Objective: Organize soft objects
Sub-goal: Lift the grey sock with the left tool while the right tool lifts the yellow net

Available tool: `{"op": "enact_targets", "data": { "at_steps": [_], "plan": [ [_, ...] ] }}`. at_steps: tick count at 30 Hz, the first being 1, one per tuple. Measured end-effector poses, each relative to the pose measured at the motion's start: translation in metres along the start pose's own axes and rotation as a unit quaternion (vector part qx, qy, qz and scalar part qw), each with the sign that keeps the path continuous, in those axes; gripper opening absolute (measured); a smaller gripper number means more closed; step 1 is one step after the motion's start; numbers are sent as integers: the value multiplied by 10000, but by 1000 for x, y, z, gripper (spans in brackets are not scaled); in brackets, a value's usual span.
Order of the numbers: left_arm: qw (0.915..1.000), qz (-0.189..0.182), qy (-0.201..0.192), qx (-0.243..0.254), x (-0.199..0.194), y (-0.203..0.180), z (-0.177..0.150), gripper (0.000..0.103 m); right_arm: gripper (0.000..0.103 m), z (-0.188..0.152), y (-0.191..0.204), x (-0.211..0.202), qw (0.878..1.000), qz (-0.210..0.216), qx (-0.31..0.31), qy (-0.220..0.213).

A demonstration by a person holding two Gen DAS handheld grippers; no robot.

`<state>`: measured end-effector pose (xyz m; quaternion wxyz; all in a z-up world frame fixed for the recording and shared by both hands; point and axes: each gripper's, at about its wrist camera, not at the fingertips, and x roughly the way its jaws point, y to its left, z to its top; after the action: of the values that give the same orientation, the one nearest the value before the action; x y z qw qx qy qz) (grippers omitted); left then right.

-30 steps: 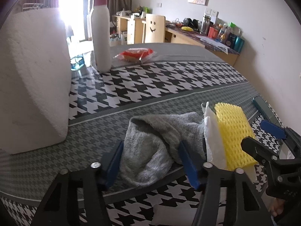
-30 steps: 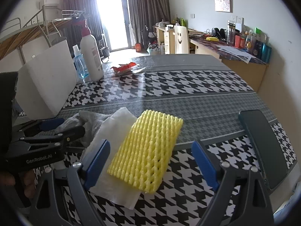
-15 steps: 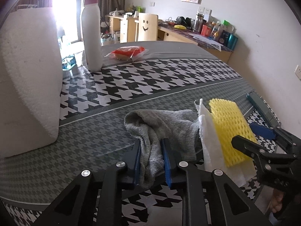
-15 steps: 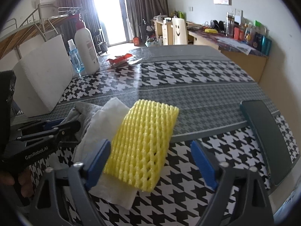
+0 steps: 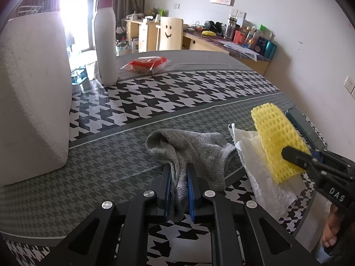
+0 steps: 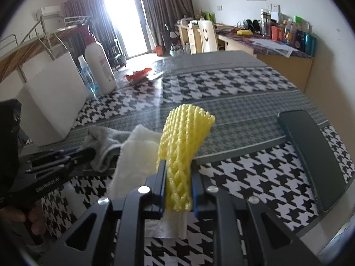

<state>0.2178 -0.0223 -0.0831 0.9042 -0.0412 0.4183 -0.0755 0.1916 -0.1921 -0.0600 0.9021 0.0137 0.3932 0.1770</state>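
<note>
We see a table under a black-and-white houndstooth cloth [image 5: 177,93], with a big white foam block [image 5: 31,102] standing at its left and a tall white pump bottle [image 5: 106,44] behind it. Nearer us lie a crumpled grey sock [image 5: 195,148] and a white paper napkin [image 5: 261,177] just beside it — a yellow foam net sleeve [image 6: 184,146] rests on the napkin. The left gripper [image 5: 179,188] is closing on a fold of the sock (pads already pressing it); the right gripper [image 6: 178,186] is closing on the sleeve's near end.
</note>
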Motion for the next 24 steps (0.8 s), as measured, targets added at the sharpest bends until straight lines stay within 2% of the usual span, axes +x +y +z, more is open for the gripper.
{"op": "enact_targets", "data": {
  "at_steps": [3, 13, 24],
  "plan": [
    [10000, -7, 5, -24, -1, 1, 0, 13, 22, -1, 0, 5, 9999, -133, -20, 72],
    [9992, -95, -364, 97, -25, -4, 3, 12, 22, 8, 2, -22, 9993, -74, -18, -366],
    [9973, -20, -726, 75, -53, -2, 5, 12, 22, 10, 12, -25, 9991, -8, -118, -396]
  ]
}}
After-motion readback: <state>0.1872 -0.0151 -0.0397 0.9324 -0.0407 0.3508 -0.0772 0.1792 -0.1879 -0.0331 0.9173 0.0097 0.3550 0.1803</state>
